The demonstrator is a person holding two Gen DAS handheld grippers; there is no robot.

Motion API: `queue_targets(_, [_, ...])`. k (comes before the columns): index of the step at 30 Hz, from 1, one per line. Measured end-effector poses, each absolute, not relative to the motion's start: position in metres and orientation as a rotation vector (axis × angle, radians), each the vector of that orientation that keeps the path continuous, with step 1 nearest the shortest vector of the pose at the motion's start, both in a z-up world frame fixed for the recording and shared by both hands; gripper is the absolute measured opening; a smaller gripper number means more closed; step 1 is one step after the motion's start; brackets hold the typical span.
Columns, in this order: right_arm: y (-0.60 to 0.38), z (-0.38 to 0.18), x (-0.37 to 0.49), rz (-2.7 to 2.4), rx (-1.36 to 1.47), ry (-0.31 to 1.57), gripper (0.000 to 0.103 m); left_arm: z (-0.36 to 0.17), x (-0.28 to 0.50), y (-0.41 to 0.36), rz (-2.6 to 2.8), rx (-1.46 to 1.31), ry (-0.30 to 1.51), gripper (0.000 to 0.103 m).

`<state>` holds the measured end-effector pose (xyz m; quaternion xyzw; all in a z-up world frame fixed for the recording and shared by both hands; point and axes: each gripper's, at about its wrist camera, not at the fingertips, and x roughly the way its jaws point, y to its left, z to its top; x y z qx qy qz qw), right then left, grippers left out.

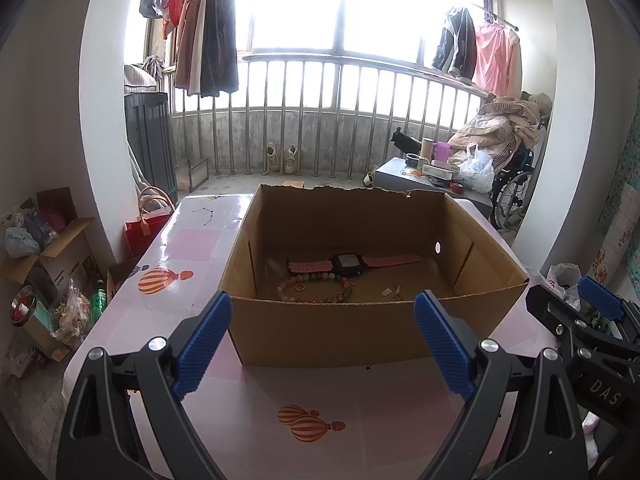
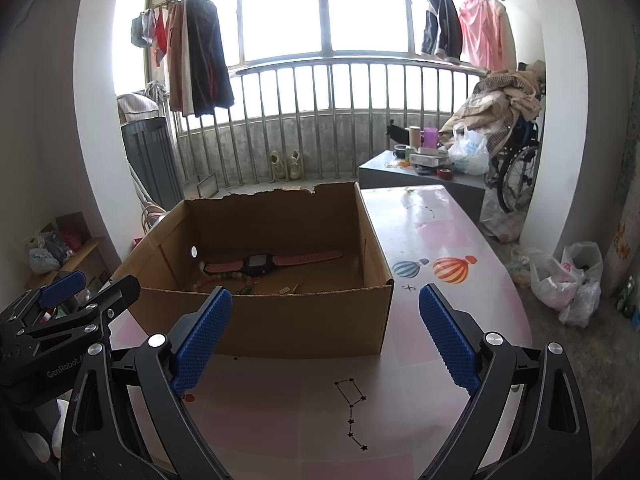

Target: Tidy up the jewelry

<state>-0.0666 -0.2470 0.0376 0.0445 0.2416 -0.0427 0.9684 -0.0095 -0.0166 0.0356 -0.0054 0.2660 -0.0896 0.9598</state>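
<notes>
Gaping wide and holding nothing, the jaws of the left gripper hang over the glossy pink balloon-print surface, blue ribbed pads either side of the near wall of the open brown cardboard box at twelve o'clock. Released too, the right gripper has jaws spread, with the same box at eleven o'clock. Inside, on the box floor, a pink-strapped watch with a black face lies flat; just nearer, a string of pink and green beads curves around a small gold ring. At its three o'clock sit small metal trinkets, too small to tell.
</notes>
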Motion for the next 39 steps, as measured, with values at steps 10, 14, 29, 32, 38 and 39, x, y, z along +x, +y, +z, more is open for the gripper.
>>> queue_targets(10, [-0.248, 0.0339, -0.0667, -0.093, 0.091, 0.501, 0.09, 0.0276, -0.0074, -0.017, -0.186, -0.01, 0.559, 0.09])
queue_targets(14, [-0.248, 0.034, -0.0661, -0.092, 0.092, 0.501, 0.09, 0.027, -0.0058, -0.0165, -0.186, -0.009, 0.562, 0.09])
queue_targets(29, [-0.2484, 0.0348, -0.0645, -0.091, 0.09, 0.502, 0.09, 0.0269, -0.0025, -0.0165, -0.186, -0.008, 0.565, 0.09])
queue_targets(32, [-0.2489, 0.0344, -0.0649, -0.09, 0.091, 0.502, 0.09, 0.0268, -0.0021, -0.0168, -0.186, -0.008, 0.565, 0.09])
queue_targets(38, [-0.2486, 0.0348, -0.0641, -0.09, 0.09, 0.502, 0.09, 0.0266, -0.0011, -0.0171, -0.185, -0.008, 0.565, 0.09])
queue_targets(39, [-0.2486, 0.0349, -0.064, -0.09, 0.091, 0.502, 0.09, 0.0267, -0.0011, -0.0171, -0.185, -0.009, 0.565, 0.09])
